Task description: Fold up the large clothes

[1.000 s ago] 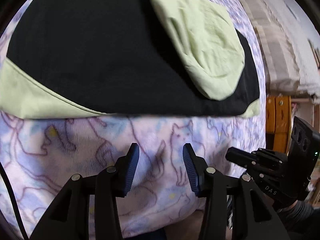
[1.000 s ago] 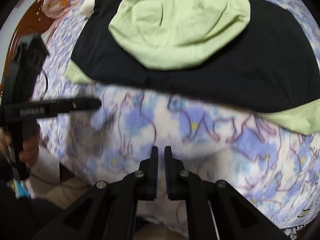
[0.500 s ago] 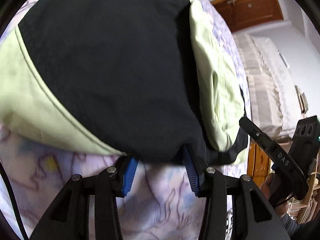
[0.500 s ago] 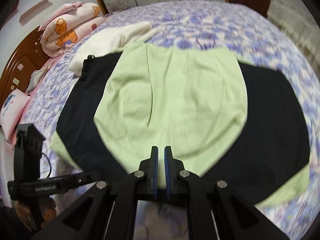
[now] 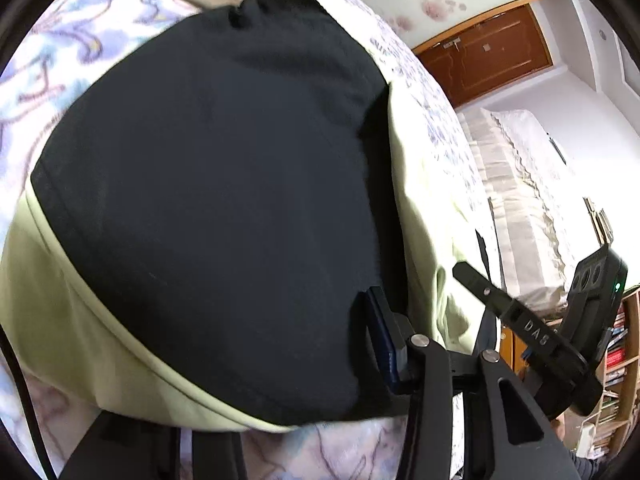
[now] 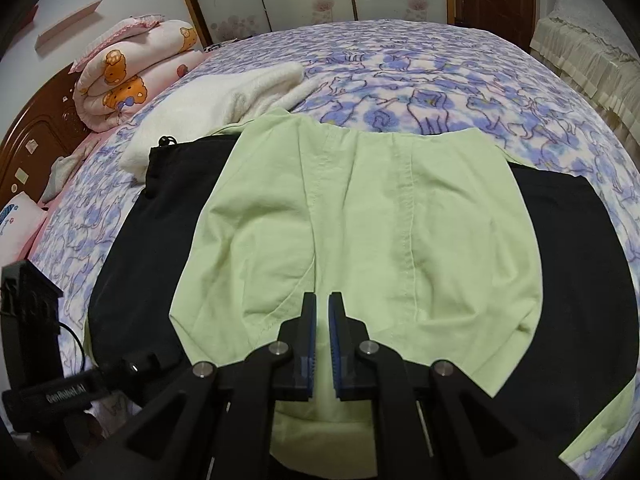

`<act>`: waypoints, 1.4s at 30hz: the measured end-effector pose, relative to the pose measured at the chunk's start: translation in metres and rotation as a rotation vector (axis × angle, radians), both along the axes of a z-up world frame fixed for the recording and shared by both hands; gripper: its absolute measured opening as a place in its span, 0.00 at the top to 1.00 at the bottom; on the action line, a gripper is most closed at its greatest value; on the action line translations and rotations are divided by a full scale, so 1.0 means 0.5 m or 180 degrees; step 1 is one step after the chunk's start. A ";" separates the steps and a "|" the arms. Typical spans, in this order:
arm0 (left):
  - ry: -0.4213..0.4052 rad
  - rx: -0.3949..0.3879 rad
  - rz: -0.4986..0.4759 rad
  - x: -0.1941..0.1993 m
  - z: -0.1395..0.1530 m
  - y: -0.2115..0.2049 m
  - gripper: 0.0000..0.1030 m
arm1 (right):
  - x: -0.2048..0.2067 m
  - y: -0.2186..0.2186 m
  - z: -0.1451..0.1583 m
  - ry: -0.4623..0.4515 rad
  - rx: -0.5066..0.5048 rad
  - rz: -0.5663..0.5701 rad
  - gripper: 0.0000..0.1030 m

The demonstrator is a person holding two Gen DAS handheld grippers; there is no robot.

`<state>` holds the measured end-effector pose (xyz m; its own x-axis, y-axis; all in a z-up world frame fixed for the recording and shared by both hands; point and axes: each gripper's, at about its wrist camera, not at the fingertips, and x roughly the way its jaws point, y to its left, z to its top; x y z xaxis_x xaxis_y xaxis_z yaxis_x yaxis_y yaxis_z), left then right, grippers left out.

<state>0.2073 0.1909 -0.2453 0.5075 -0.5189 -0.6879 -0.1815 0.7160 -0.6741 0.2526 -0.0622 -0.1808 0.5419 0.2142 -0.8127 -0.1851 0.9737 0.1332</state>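
Note:
A black and light-green garment [image 6: 360, 216] lies spread on the bed, its green middle panel on top and black parts [image 6: 576, 256] at both sides. In the left wrist view the black part [image 5: 224, 184] fills the frame with a green hem [image 5: 80, 344] below it. My left gripper [image 5: 352, 356] is pushed into the garment's near edge; only its right finger [image 5: 384, 344] shows, the other is under the cloth. My right gripper [image 6: 322, 344] has its pads almost together over the green panel's near edge, with a thin gap and no cloth seen between them.
The bed has a purple cat-print cover [image 6: 440, 80]. A white towel [image 6: 224, 96] lies at the garment's far left. A rolled pink quilt [image 6: 128, 76] sits by the wooden headboard [image 6: 32, 136]. A cream-covered bed [image 5: 520, 208] and a bookshelf [image 5: 616, 360] stand to the right.
Both grippers moved forward from the bed's near edge onto the garment. The left gripper's fingers slid into the black hem, which now covers the left finger. The right gripper stayed nearly closed.

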 end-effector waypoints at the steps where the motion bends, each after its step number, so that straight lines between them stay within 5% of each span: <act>1: -0.0014 0.0013 0.0011 0.001 0.002 0.001 0.59 | 0.001 -0.001 -0.002 0.0005 0.0002 -0.0020 0.94; 7: -0.0039 0.0179 0.0087 0.012 0.019 -0.019 0.61 | 0.007 -0.008 -0.018 0.0058 -0.0046 -0.0139 0.94; 16: -0.0076 0.0599 0.0053 0.027 0.066 -0.034 0.79 | -0.007 -0.007 -0.059 0.0203 -0.0066 -0.0141 0.94; 24: -0.0030 0.0697 0.0110 0.046 0.096 -0.079 0.85 | -0.004 -0.018 -0.077 0.0228 0.0043 -0.0128 0.94; 32: -0.0434 0.1151 -0.0069 0.045 0.186 -0.172 0.89 | -0.006 -0.027 -0.091 0.0162 0.0148 -0.0082 0.94; 42: -0.1200 0.1891 -0.0925 0.033 0.311 -0.376 0.90 | 0.015 -0.115 -0.109 0.0558 0.1167 -0.0178 0.95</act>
